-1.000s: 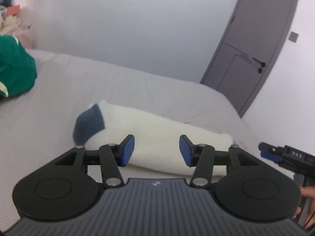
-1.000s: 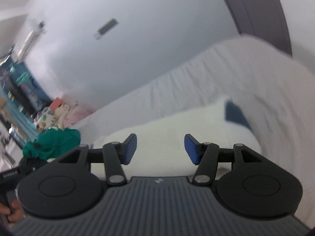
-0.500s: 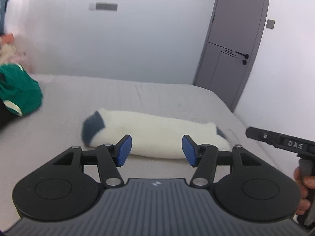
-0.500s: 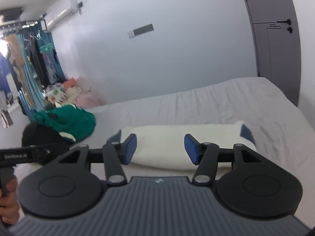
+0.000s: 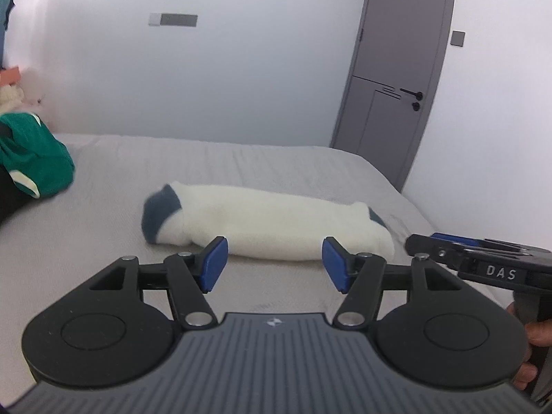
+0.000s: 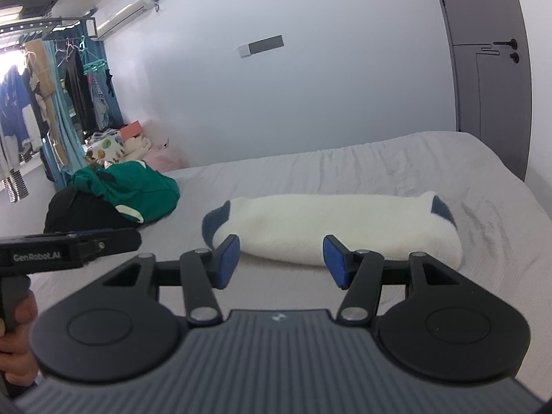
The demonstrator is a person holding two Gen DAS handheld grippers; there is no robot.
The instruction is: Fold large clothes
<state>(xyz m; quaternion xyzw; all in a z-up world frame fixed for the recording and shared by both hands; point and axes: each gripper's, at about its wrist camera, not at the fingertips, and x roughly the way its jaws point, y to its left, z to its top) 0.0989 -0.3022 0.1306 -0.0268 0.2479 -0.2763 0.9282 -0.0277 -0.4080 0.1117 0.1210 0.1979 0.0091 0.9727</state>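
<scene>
A folded white fleece garment (image 5: 269, 220) with dark blue trim at both ends lies across the grey bed (image 5: 103, 227); it also shows in the right wrist view (image 6: 331, 227). My left gripper (image 5: 274, 264) is open and empty, held just short of the garment's near edge. My right gripper (image 6: 281, 260) is open and empty, also just short of the near edge. The right gripper shows at the right edge of the left wrist view (image 5: 483, 262). The left gripper shows at the left edge of the right wrist view (image 6: 69, 248).
A green garment (image 6: 131, 191) lies on a black one (image 6: 79, 212) at the bed's left side. A grey door (image 5: 396, 79) stands behind the bed's far right corner. A clothes rack (image 6: 51, 79) and piled items (image 6: 117, 145) stand at the far left.
Both grippers have pulled back and levelled out, away from the folded garment. Both stay open and empty. The garment has not moved.
</scene>
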